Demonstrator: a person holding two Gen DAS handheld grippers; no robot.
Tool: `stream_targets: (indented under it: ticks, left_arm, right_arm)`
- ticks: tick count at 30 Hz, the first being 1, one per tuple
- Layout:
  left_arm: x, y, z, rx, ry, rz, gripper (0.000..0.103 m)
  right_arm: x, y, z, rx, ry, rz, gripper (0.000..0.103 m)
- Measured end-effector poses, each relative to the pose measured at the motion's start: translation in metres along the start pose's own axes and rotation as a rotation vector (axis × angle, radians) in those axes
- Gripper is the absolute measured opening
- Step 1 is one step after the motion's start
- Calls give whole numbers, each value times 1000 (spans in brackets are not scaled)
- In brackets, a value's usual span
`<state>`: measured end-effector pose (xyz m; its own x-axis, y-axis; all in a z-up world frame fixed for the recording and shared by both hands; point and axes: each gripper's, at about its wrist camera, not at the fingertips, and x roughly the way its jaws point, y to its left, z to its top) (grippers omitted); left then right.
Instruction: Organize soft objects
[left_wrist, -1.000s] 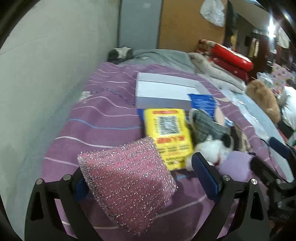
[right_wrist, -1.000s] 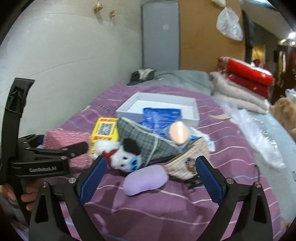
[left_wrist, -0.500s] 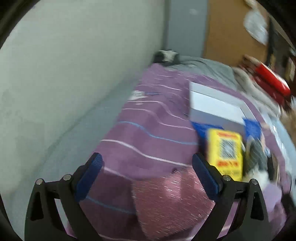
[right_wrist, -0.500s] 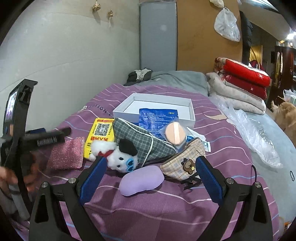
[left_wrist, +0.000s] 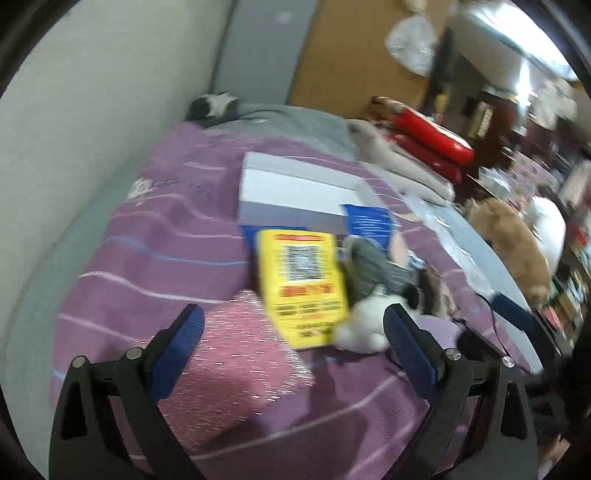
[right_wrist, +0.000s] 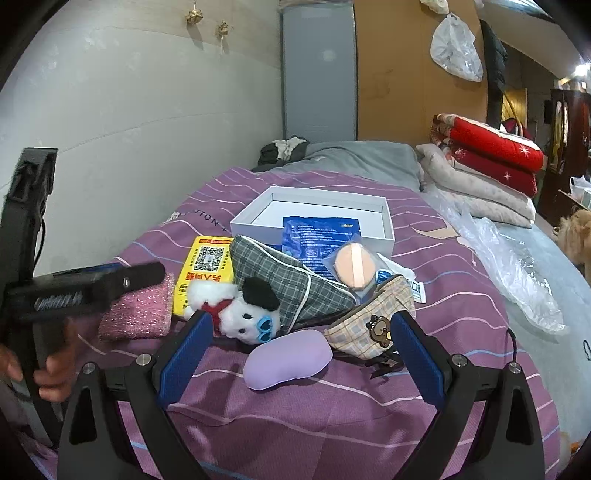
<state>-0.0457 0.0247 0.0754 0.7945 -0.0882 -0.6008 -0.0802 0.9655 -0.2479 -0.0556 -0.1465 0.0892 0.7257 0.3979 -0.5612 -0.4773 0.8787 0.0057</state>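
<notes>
Two hand-held grippers are seen over a purple striped bed (right_wrist: 461, 325), and both are spread wide with nothing held. The left hand-held gripper (left_wrist: 293, 338) is hung just above a pink glitter sponge (left_wrist: 236, 365), which lies flat on the bed beside a yellow packet (left_wrist: 303, 284). The right hand-held gripper (right_wrist: 301, 354) is set low before a heap — a white plush dog (right_wrist: 240, 314), a purple soft pad (right_wrist: 288, 358), a grey plaid pouch (right_wrist: 284, 280) and a bear pouch (right_wrist: 373, 325). A white open box (right_wrist: 317, 206) is placed just behind the heap, with a blue packet (right_wrist: 317, 236) leaned on its front wall. The sponge is judged light and squashy, so it could be pinched across its short sides. The dog looks fluffy and loose — its round body would likely be the safest place to squeeze.
</notes>
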Motion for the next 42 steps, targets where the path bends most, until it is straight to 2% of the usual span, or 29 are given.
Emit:
stream_targets:
  ticks: [5, 8, 12, 16, 33, 35, 37, 39, 42]
  left_arm:
    - [3, -16, 2, 34, 8, -2, 86]
    - [6, -15, 1, 31, 19, -5, 78]
    - [3, -8, -9, 21, 32, 1, 63]
    - [1, -8, -11, 25, 22, 18, 55]
    - [3, -10, -13, 35, 65, -42, 55]
    - [4, -10, -13, 34, 71, -47, 57]
    - [4, -10, -14, 34, 77, -50, 67]
    - [4, -10, -14, 34, 80, -50, 71]
    - [4, -10, -14, 35, 84, -48, 75]
  right_arm:
    - [-3, 1, 0, -3, -13, -6, 98]
    - [-3, 0, 1, 2, -15, -4, 98]
    - [-2, -6, 1, 24, -8, 6, 98]
    - [0, -5, 1, 23, 10, 21, 98]
    - [2, -1, 1, 11, 34, 66, 98]
    - [3, -3, 1, 15, 35, 68, 98]
    - [3, -4, 0, 23, 39, 78, 98]
    - [4, -5, 0, 29, 43, 87, 98]
    - [6, -7, 0, 32, 51, 86, 98]
